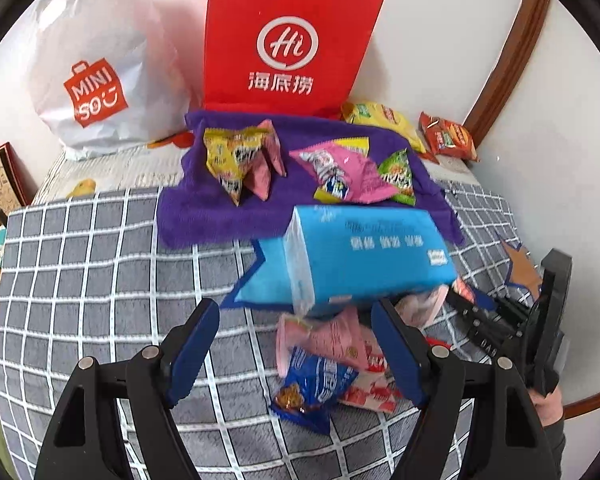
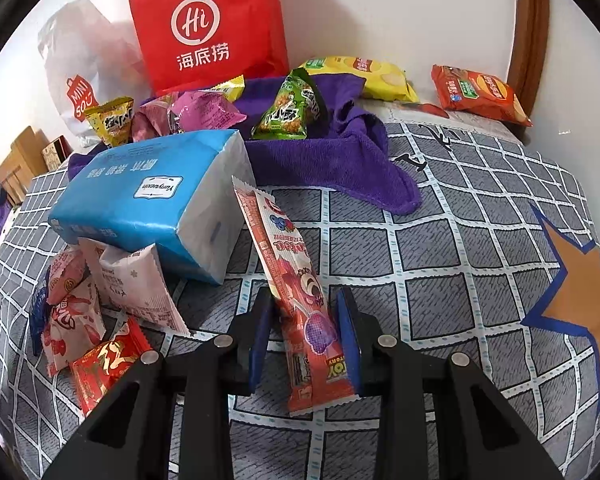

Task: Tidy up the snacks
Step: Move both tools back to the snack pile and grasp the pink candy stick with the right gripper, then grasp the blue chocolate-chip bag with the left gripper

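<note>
Use the blue tissue pack [image 2: 148,204] as your landmark. Your right gripper [image 2: 305,332] straddles the long red candy packet [image 2: 296,292], which lies just right of the pack, its far tip touching the pack's white end. The pads flank the packet's lower half, but you cannot tell whether they are pinching it yet, so I would close fully before you lift, and raise it straight up so the tip slides off the pack without dragging.

Your left gripper [image 1: 296,356] is spread and holds nothing; it hovers over the small packets heaped at the pack's near edge, a blue snack packet [image 1: 314,386] nearest. Keep it clear of the right one.

Everything rests on a grey checked bedcover [image 2: 440,264]. Beyond the pack lies a purple towel [image 2: 332,160] carrying more snacks; behind that stand a red paper bag [image 2: 208,28] and a white shopping bag [image 1: 96,60] against a white wall.
</note>
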